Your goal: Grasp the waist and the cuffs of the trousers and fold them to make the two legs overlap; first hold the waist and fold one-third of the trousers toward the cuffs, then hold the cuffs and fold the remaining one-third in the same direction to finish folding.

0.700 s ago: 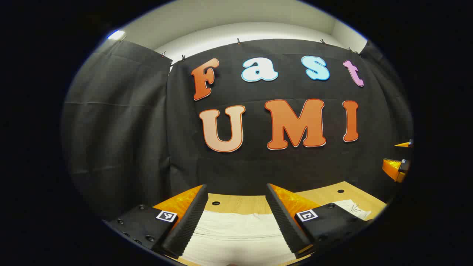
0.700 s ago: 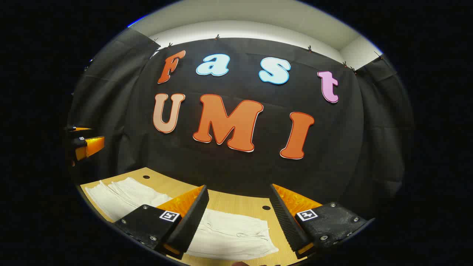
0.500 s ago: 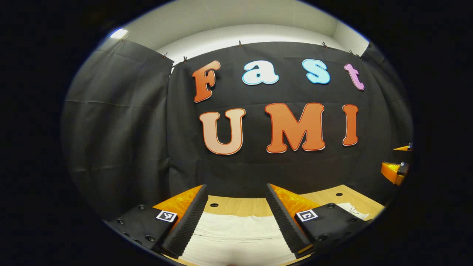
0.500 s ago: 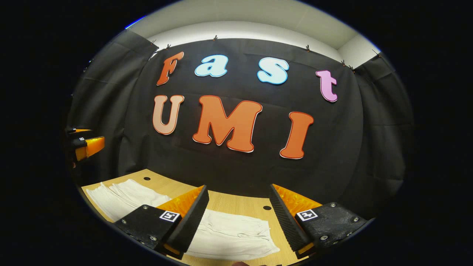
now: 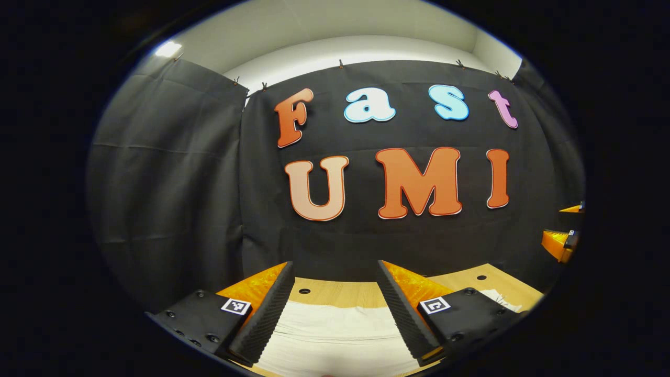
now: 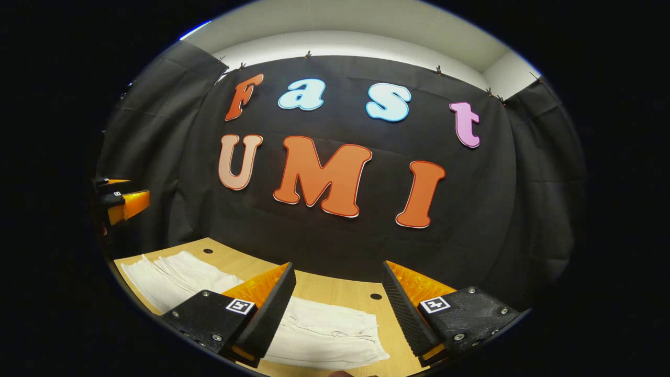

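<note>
In the left gripper view, the left gripper (image 5: 332, 293) hung above the wooden table (image 5: 340, 292) with its two fingers spread wide apart and nothing between them; the white trousers (image 5: 335, 335) lay flat on the table at 6 o'clock, directly below the gap. The right gripper (image 5: 562, 238) appeared at 3 o'clock, off to the side and well apart. In the right gripper view, the right gripper (image 6: 337, 298) likewise had its fingers released, parted and empty, held above the table (image 6: 335, 290). The trousers (image 6: 330, 335) stretched across the table from 8 o'clock to 6 o'clock, one end lying under the open fingers, the cloth gently wrinkled. The left gripper (image 6: 123, 201) showed at 9 o'clock, raised clear of the cloth.
</note>
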`<state>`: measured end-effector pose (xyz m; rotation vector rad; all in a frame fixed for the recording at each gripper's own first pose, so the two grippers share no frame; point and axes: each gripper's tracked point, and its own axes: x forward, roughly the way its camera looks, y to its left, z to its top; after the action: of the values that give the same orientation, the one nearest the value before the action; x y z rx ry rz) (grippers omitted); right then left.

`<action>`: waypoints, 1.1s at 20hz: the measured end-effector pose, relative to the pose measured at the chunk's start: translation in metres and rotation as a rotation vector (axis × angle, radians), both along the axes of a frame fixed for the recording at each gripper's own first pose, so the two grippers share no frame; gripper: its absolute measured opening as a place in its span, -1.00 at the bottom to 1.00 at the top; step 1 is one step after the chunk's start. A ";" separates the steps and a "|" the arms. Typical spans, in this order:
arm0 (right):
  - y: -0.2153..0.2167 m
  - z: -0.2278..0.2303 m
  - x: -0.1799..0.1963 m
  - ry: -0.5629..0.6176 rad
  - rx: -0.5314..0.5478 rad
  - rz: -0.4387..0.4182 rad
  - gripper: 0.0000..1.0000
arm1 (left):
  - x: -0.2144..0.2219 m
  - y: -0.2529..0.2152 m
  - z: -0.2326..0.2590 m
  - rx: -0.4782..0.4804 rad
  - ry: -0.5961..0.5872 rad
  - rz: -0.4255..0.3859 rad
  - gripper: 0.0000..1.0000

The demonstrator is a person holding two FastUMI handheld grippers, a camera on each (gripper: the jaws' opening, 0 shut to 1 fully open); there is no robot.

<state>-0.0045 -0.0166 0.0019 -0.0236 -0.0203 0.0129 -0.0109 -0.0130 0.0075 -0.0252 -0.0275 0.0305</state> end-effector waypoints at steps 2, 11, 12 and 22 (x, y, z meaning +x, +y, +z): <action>-0.003 -0.002 -0.003 0.001 -0.004 0.005 0.98 | -0.004 -0.003 0.001 -0.003 0.000 0.007 1.00; -0.031 -0.033 -0.005 0.094 0.032 0.002 0.98 | -0.029 0.008 -0.030 -0.018 0.072 0.075 1.00; -0.034 -0.038 -0.004 0.111 0.040 -0.005 0.98 | -0.029 0.013 -0.035 -0.024 0.090 0.081 1.00; -0.040 -0.119 0.015 0.405 0.128 -0.091 0.98 | -0.013 0.107 -0.132 -0.119 0.352 0.171 1.00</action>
<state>0.0103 -0.0568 -0.1167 0.1059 0.3845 -0.0746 -0.0239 0.0939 -0.1240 -0.1363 0.3246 0.2074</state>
